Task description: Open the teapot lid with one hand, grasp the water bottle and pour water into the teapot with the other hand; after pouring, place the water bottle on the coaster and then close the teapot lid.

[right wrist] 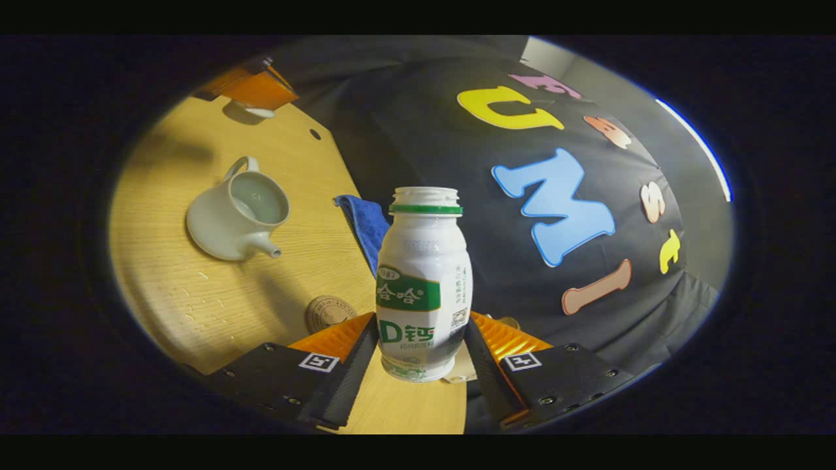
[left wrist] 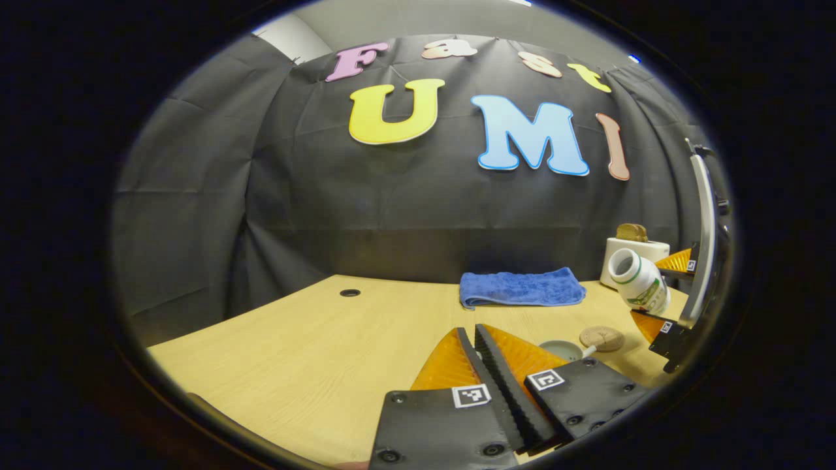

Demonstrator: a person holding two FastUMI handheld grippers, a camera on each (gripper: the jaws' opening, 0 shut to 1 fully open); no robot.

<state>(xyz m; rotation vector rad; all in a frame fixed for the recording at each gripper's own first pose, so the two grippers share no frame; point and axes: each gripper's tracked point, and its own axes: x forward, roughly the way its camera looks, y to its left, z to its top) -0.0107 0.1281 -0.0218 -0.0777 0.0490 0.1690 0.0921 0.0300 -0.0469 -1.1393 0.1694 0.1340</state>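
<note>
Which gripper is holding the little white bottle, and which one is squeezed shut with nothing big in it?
The right gripper holds the water bottle, one finger pressing each side. The left gripper has fingers nearly together, and any lid between them can't be made out.

The right gripper [right wrist: 421, 356] clamps a white plastic water bottle with a green label and green neck ring [right wrist: 423, 287] between its two fingers, the capless mouth pointing away from the camera. Ahead and to the gripper's left, a pale ceramic teapot with its lid off [right wrist: 236, 215] stands on the light wooden table [right wrist: 170, 294], with water droplets scattered on the wood nearer the gripper. A round cork coaster [right wrist: 328, 312] lies just beyond the left finger, a folded blue cloth [right wrist: 366, 222] lies behind the bottle, and the other gripper [right wrist: 251, 91] hangs past the teapot with a small white piece under its tips.
</note>
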